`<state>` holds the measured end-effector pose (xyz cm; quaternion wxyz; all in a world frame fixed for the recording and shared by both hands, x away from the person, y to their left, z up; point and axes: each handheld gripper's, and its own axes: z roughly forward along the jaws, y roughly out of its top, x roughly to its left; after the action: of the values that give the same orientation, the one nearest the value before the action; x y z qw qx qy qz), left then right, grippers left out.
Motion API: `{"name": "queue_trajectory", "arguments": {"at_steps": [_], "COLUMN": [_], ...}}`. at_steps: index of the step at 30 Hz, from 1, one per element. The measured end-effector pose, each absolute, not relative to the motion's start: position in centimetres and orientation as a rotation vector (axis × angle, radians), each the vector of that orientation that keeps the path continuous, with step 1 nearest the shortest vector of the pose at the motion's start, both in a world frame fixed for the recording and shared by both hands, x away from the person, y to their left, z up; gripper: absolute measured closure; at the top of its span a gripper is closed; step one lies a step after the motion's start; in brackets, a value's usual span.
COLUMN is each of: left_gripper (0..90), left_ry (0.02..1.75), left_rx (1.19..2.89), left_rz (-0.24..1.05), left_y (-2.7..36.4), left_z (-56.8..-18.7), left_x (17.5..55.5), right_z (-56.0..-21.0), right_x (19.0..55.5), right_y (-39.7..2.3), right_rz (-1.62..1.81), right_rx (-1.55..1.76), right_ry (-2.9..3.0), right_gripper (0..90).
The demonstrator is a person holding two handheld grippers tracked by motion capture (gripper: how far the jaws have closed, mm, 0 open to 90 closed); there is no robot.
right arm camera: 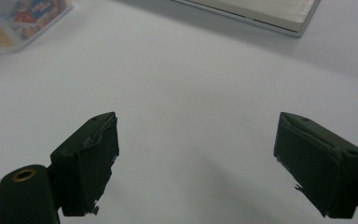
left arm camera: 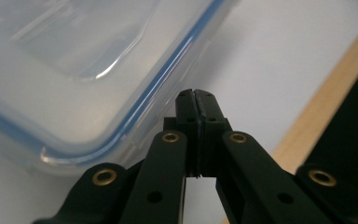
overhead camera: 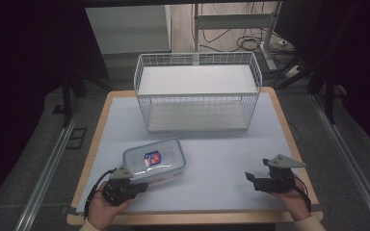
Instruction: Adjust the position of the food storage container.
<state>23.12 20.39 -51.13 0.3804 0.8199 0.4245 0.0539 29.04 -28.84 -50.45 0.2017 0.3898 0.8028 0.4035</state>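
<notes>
At lower left of the high view, the box (overhead camera: 154,161) is being met at its near corner by the left tool (overhead camera: 136,188), jaws pressed together on nothing, while the right tool (overhead camera: 248,177) is being held wide open and empty at lower right, so reopening is judged needed before gripping.

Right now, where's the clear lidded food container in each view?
High view: container lies left of centre on the table, just ahead of the left gripper.
Left gripper view: its blue-sealed corner takes the upper left, beside the shut jaws.
Right gripper view: one corner with the label at top left.
Shared landmark: the white tabletop.
</notes>
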Motion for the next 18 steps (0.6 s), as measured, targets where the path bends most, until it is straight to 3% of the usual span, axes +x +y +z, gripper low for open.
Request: {"name": "queue_trajectory", "arguments": {"at_steps": [13,18], "left_gripper": [89.9,89.9], "left_ry": [1.162,1.118], "left_rx": [2.035,1.966], "left_rz": [0.146,0.111], "left_y": [22.4,22.6], "left_z": [-51.6,-49.8], "left_x": [24.4,23.6], "right_z": [-50.5,-50.4], "right_x": [29.0,29.1], "right_y": [-28.7,-28.8], "right_rz": [1.122,1.121], "right_rx": [1.083,1.091], "right_ry": [2.250,2.241], "right_gripper": [14.0,14.0]}}
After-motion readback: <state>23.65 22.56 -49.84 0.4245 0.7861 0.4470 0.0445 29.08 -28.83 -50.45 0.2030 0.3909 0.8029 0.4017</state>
